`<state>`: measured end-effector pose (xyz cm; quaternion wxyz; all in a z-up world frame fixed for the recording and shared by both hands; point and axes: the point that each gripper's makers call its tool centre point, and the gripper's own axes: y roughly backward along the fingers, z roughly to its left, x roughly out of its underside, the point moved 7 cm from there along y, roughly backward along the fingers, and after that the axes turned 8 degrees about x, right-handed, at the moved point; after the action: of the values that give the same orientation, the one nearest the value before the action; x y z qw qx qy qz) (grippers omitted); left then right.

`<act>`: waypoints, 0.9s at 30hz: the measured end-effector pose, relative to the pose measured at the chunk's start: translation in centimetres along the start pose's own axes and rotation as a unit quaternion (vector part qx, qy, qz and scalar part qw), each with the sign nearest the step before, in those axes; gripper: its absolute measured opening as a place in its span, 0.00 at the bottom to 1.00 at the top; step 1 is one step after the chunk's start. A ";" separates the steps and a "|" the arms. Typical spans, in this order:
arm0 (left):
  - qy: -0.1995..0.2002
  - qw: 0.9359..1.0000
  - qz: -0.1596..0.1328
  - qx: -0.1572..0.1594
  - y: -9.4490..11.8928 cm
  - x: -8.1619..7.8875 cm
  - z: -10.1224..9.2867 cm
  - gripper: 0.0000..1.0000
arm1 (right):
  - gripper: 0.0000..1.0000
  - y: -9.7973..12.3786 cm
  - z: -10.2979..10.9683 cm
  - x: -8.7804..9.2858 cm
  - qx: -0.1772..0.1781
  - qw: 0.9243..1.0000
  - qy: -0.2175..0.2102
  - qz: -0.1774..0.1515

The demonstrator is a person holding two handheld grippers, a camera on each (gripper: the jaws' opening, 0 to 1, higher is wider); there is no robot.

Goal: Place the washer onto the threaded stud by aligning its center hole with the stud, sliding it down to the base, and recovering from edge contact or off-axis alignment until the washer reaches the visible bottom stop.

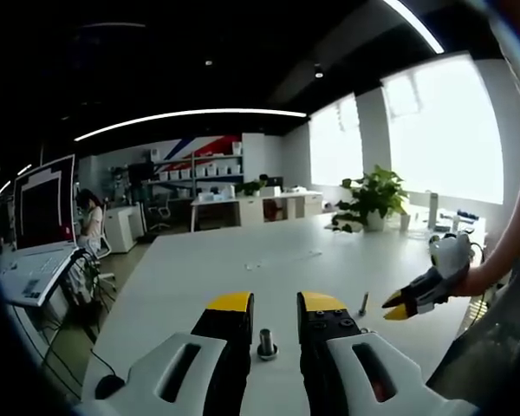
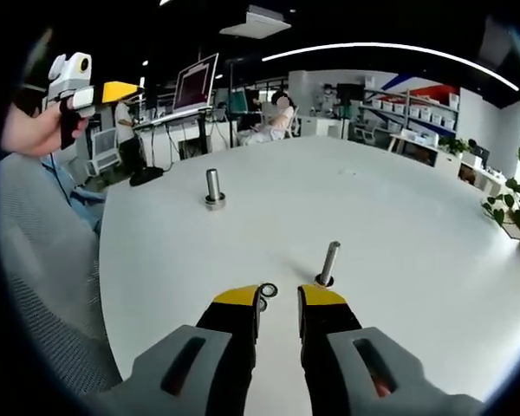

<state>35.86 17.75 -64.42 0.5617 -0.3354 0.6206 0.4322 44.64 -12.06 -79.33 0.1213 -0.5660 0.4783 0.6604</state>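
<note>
On the white table (image 2: 399,199) a bare metal stud (image 2: 328,263) stands upright just beyond my right gripper (image 2: 279,295). That gripper is open. A small dark washer (image 2: 267,291) lies flat on the table by its left jaw tip, not gripped. A second stud (image 2: 213,188), with a ring at its base, stands farther off. My left gripper (image 1: 276,302) is open above the table, and that ringed stud (image 1: 266,344) shows through the gap between its jaws. The bare stud (image 1: 363,303) stands to the right, next to the hand-held right gripper (image 1: 399,307). The left gripper (image 2: 113,90) is raised at upper left.
A laptop (image 1: 36,251) on a stand and a black mouse (image 1: 109,386) sit off the table's left edge. A potted plant (image 1: 373,198) stands at the far end of the table (image 1: 243,260). A grey sleeve (image 2: 43,260) lies along the table edge. Desks and seated people (image 2: 282,113) are beyond.
</note>
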 end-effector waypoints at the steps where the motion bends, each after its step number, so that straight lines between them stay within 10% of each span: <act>1: 0.000 1.000 0.000 0.000 0.0 0.0 0.0 0.18 | 0.20 0.0 0.1 0.1 -0.002 1.000 -0.002 0.001; 27: 0.002 1.000 0.003 0.005 0.0 0.2 -0.1 0.18 | 0.25 -0.8 1.6 1.9 -0.025 0.999 0.001 0.023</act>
<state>35.83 17.66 -64.61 0.5609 -0.3317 0.6251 0.4297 43.56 -11.20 -81.55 0.0908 -0.5586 0.4747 0.6741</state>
